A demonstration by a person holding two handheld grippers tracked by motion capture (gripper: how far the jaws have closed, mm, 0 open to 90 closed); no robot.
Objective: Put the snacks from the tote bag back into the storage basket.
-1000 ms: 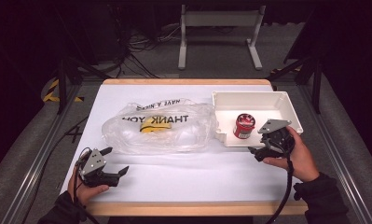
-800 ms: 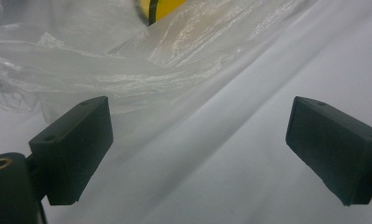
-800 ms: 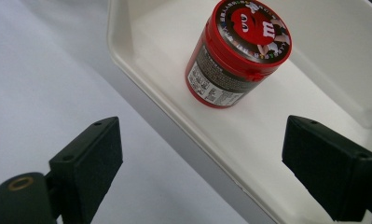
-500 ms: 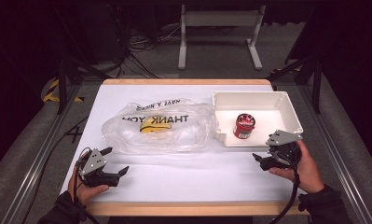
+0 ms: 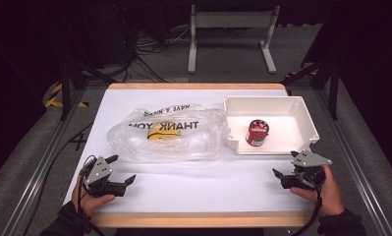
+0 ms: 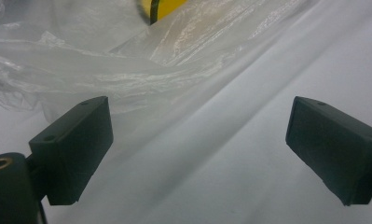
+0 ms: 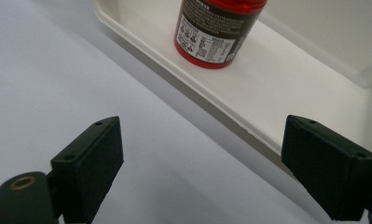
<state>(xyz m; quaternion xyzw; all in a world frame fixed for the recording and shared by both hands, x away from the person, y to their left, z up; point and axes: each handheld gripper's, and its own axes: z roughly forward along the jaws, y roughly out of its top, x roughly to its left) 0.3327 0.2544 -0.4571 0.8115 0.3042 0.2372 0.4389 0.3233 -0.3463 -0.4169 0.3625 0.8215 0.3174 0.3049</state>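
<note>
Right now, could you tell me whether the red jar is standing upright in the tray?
Upright: the red jar stands on its base inside the tray, lid up.

Both forearms enter from below; the left claw (image 5: 119,170) and right claw (image 5: 281,178) are each hand-held low, jaws spread wide, empty.

You have two grippers on the table: the left gripper (image 5: 124,169), its jaws spread wide with nothing between them, and the right gripper (image 5: 278,178), its jaws likewise apart and empty. Ahead of the left fingers (image 6: 72,149) lies one clear plastic bag (image 5: 170,134) with one yellow item (image 5: 161,133) inside it. Ahead of the right fingers (image 7: 88,163) sits one white tray (image 5: 296,105), and in it stands one red jar (image 5: 257,132).
</note>
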